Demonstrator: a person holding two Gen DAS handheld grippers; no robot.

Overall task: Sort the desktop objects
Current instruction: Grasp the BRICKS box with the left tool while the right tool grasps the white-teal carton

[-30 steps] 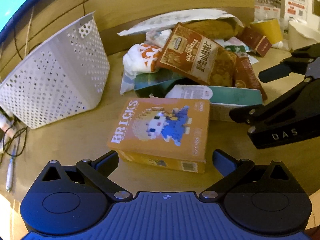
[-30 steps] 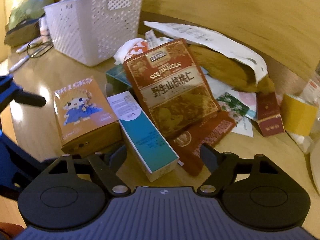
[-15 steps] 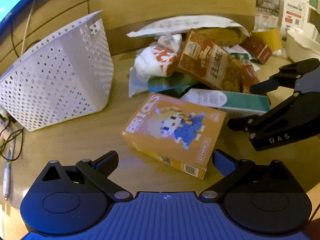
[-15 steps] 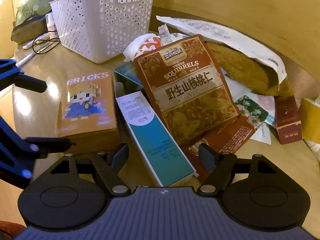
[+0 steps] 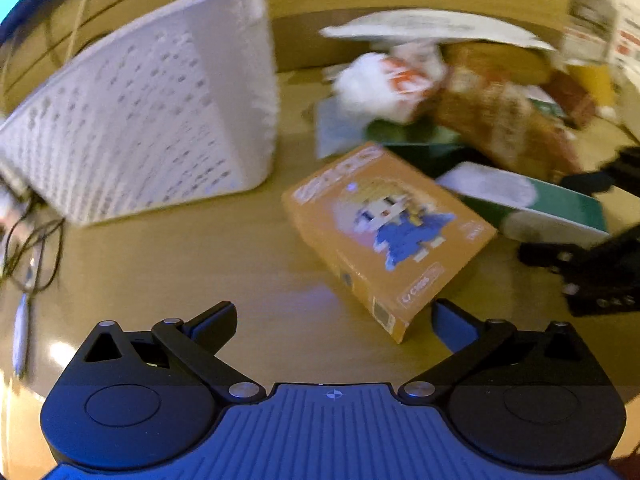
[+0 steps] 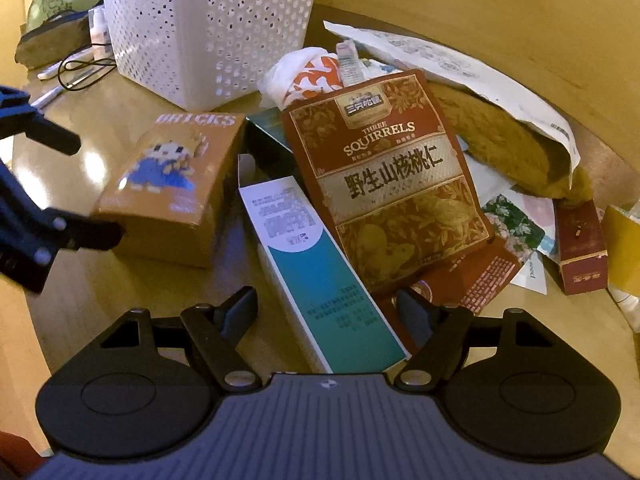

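- The orange box [image 5: 390, 236] is lying flat on the bench [image 5: 160, 280], just in front of the left gripper [image 5: 332, 320], its near corner reaching in between the wide-open jaws without touching either.
- In the right wrist view the same box [image 6: 172, 176] is sitting just left of the teal box [image 6: 320, 276], with a narrow gap between them.
- The teal box is pointing in between the jaws of the right gripper [image 6: 326, 312], which are standing wide and gripping nothing.
- The snack bag [image 6: 388, 192] is leaning over the teal box's right edge and covering part of a red packet [image 6: 484, 276].
- The basket [image 6: 208, 28] is standing behind the orange box, near it but apart.
- A white wrapper [image 6: 304, 74] is lying bunched between the basket and the snack bag.
- A paper sheet [image 6: 460, 68] is draping over a brown bundle [image 6: 508, 148] at the back of the pile.
- A red carton [image 6: 582, 248] is lying at the pile's right edge.
- The left wrist view is blurring; a cable [image 5: 32, 252] is showing beside the basket [image 5: 152, 120].
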